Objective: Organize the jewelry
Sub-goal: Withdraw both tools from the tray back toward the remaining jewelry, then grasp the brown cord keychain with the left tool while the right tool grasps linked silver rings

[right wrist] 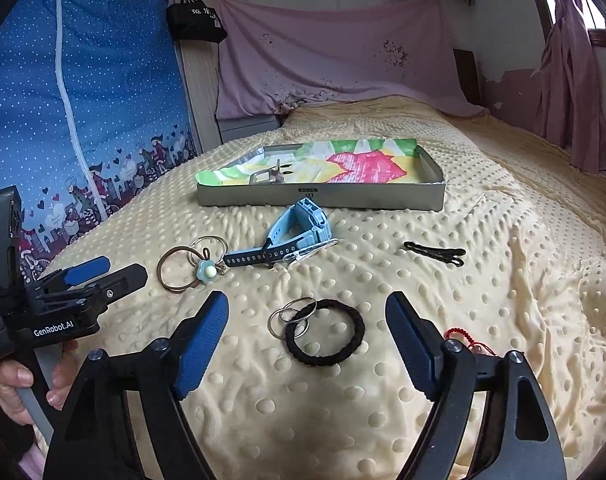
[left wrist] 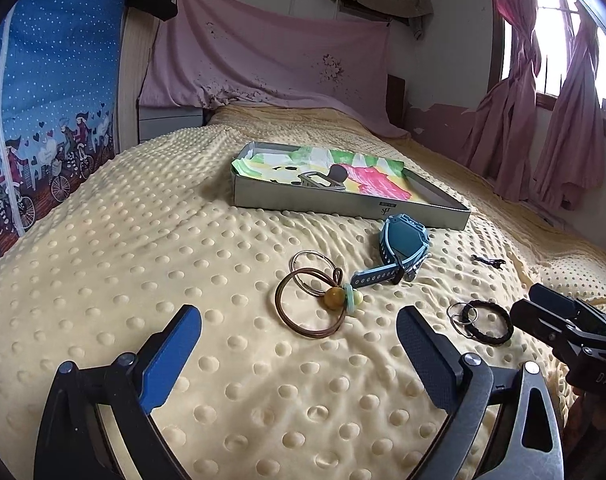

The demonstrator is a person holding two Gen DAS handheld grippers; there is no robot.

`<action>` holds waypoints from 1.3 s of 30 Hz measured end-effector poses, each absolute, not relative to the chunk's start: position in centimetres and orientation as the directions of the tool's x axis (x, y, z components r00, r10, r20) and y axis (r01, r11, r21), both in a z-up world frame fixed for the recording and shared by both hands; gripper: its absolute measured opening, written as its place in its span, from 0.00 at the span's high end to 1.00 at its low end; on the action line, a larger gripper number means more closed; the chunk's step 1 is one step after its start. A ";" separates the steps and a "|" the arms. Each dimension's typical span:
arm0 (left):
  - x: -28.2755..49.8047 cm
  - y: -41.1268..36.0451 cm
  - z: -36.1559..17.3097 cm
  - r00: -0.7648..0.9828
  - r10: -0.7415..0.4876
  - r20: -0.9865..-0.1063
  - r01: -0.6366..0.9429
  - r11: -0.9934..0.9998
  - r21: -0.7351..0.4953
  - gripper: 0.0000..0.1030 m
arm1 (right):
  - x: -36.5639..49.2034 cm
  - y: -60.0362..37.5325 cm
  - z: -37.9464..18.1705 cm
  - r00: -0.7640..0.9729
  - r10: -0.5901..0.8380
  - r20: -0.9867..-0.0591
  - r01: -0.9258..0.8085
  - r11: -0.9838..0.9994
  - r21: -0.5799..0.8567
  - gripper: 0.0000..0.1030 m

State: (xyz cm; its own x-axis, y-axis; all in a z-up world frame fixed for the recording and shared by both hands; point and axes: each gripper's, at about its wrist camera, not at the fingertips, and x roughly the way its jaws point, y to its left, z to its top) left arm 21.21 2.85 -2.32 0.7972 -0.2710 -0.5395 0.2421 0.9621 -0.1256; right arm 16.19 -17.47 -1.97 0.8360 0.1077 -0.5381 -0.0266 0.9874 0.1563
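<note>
In the left wrist view my left gripper (left wrist: 299, 314) is open just in front of a brown hair tie with an amber bead (left wrist: 333, 297) and a thin silver ring (left wrist: 313, 270). A blue watch (left wrist: 403, 240) lies beyond them, near the grey tray (left wrist: 343, 200). In the right wrist view my right gripper (right wrist: 307, 300) is open, low over a black braided hair tie (right wrist: 323, 361) linked with silver key rings (right wrist: 281, 320). Neither gripper holds anything. The tray (right wrist: 323, 196) is lined with a colourful cloth and holds a small buckle-like piece (right wrist: 263, 178).
Everything lies on a yellow dotted blanket (right wrist: 423, 360) on a bed. Black hair pins (right wrist: 435, 252) lie to the right and a red cord (right wrist: 463, 336) sits by my right finger. A hand (right wrist: 11, 384) grips the left gripper's handle. A blue wardrobe cover (right wrist: 83, 100) stands at left.
</note>
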 end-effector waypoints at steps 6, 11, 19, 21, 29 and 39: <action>22.5 2.8 -2.9 0.780 -0.292 -0.553 0.248 0.956 -0.155 0.20 | 18.1 -17.5 -2.9 0.804 0.156 -0.573 -0.042 0.977 0.207 0.53; 23.9 2.9 -3.7 0.759 -0.310 -0.573 0.243 0.951 -0.192 0.32 | 19.8 -17.2 -4.3 0.765 0.181 -0.618 -0.043 0.972 0.231 0.63; 25.2 2.7 -4.6 0.722 -0.342 -0.601 0.246 0.939 -0.240 0.50 | 20.6 -17.0 -5.4 0.738 0.184 -0.650 -0.028 0.970 0.242 0.64; 25.4 2.6 -4.9 0.713 -0.348 -0.609 0.247 0.937 -0.246 0.59 | 20.8 -16.9 -5.5 0.729 0.186 -0.659 -0.028 0.970 0.243 0.70; 25.3 2.6 -5.1 0.693 -0.377 -0.615 0.261 0.926 -0.273 0.92 | 20.6 -16.9 -5.5 0.734 0.199 -0.649 -0.039 0.967 0.252 0.85; 23.6 2.2 -4.0 0.720 -0.391 -0.574 0.297 0.920 -0.255 0.97 | 18.7 -17.1 -4.4 0.795 0.216 -0.567 -0.073 0.962 0.264 0.97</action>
